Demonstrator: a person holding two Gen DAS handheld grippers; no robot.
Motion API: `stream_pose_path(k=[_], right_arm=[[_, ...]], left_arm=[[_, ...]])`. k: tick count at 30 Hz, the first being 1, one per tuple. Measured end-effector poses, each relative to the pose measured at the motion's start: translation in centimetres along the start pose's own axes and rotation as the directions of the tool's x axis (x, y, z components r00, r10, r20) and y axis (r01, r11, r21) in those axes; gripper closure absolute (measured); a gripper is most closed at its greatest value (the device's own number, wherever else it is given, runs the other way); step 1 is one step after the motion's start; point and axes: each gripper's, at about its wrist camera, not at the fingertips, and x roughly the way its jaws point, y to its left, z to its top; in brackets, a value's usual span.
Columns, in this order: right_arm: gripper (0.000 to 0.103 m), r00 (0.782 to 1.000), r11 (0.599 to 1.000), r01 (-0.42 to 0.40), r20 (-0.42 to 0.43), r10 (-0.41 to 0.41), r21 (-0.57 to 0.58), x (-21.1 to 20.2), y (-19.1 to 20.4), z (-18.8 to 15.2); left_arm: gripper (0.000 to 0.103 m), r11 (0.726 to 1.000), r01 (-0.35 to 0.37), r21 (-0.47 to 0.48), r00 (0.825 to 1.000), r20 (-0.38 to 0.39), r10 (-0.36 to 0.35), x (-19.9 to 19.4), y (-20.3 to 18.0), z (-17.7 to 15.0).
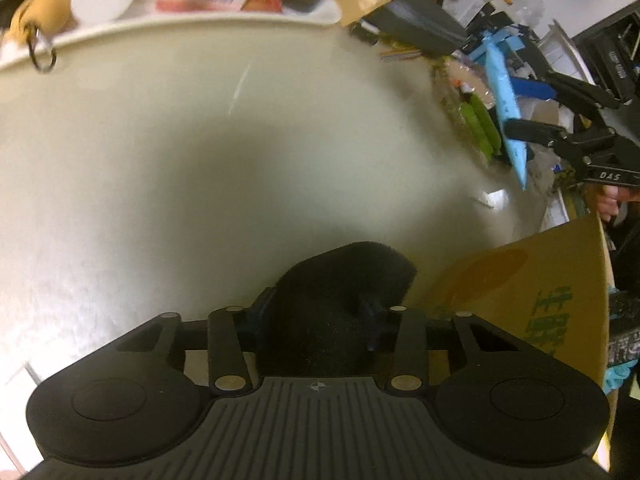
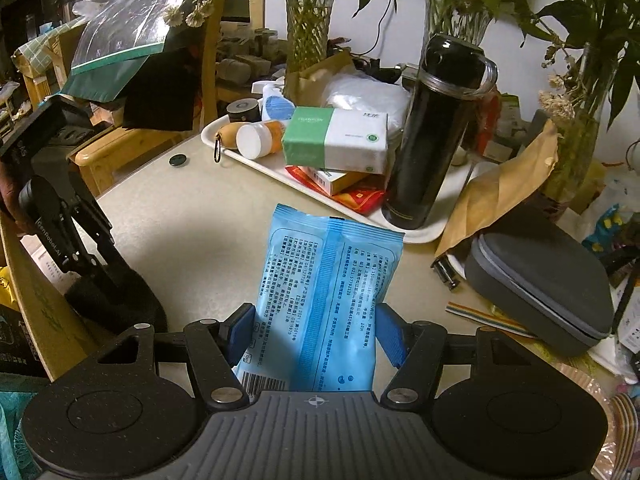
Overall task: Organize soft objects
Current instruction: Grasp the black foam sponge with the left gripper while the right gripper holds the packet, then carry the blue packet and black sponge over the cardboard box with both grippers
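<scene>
1. carrying two soft items at once seems to be the step in hand — the right gripper (image 2: 316,332) has its blue pads pressed against the sides of a flat light-blue plastic pouch printed with dark text (image 2: 326,280), which it holds above the pale beige tabletop (image 2: 192,232).
2. the left gripper (image 1: 320,312) is clamped on a black, fuzzy sponge-like lump (image 1: 340,292); the lump fills the gap between the fingers and bulges past them, over bare table.
3. in the left view the same blue pouch appears edge-on at the far right, pinched by the other tool.
4. a brown cardboard flap with green print (image 1: 532,300) sits just beside the left gripper on its right; this looks like the wall of a box — likely where the items go, though its inside is hidden.
5. the next move calls for bringing each item over that opening and loosening the grip only once it is above the box, one tool at a time so they do not collide.
6. the white tray (image 2: 248,156) crowded with a black flask (image 2: 436,132) stands close ahead of the pouch, so swing clear of it.
</scene>
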Motion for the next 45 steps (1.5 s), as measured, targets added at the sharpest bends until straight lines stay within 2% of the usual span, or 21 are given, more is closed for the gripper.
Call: stream_pose_path(k=[6,11,15,20,25,28,32,37,42,45], right_arm=[[0.036,1.000,1.000,0.022,0.015,-0.022,0.018,-0.5,-0.1,-0.1],[0.036,0.998,0.996,0.054,0.020,-0.055,0.065,-0.9,-0.3,-0.2],[0.036,0.998,0.992,0.059,0.023,-0.062,0.112,-1.1,-0.5,-0.2],[0.036,0.998,0.986,0.060,0.027,-0.065,0.152,-1.5,-0.4,-0.3],[0.036,0.998,0.983,0.044,0.041,-0.052,0.176,-2.4,0.4,-0.3],[0.036,0.997,0.984,0.047,0.059,-0.058,0.171,-3.4,0.8,-0.3],[0.036,0.994,0.976,0.034,0.096,-0.055,0.213,-5.0,0.8,-0.2],[0.036,0.991,0.975,0.017,0.126,-0.045,0.221,-7.2,2.1,0.2],[0.036,0.990,0.983,0.020,0.133,-0.045,0.184,-9.7,3.6,0.6],[0.036,0.989,0.985,0.034,0.139,-0.057,0.167,-11.2,4.4,0.3]], left_arm=[[0.064,0.997,-0.069,-0.037,0.988,0.137,0.073,-2.6,-0.1,0.7],[0.064,0.993,-0.105,-0.051,0.976,0.187,0.113,-3.6,-0.6,1.2],[0.065,0.984,-0.172,-0.052,0.955,0.235,0.179,-4.3,-1.3,1.4],[0.065,0.967,-0.247,-0.069,0.916,0.310,0.256,-5.8,-3.1,1.5],[0.065,0.953,-0.300,-0.034,0.878,0.382,0.290,-7.6,-5.7,0.8],[0.065,0.936,-0.351,-0.018,0.846,0.424,0.325,-8.7,-7.1,0.2],[0.065,0.912,-0.410,-0.031,0.794,0.481,0.373,-10.6,-8.8,-0.6],[0.065,0.868,-0.495,-0.028,0.743,0.504,0.440,-11.6,-11.2,-1.4],[0.065,0.852,-0.521,-0.049,0.714,0.521,0.467,-13.2,-12.9,-2.4],[0.065,0.853,-0.519,-0.049,0.708,0.535,0.461,-14.2,-14.0,-3.1]])
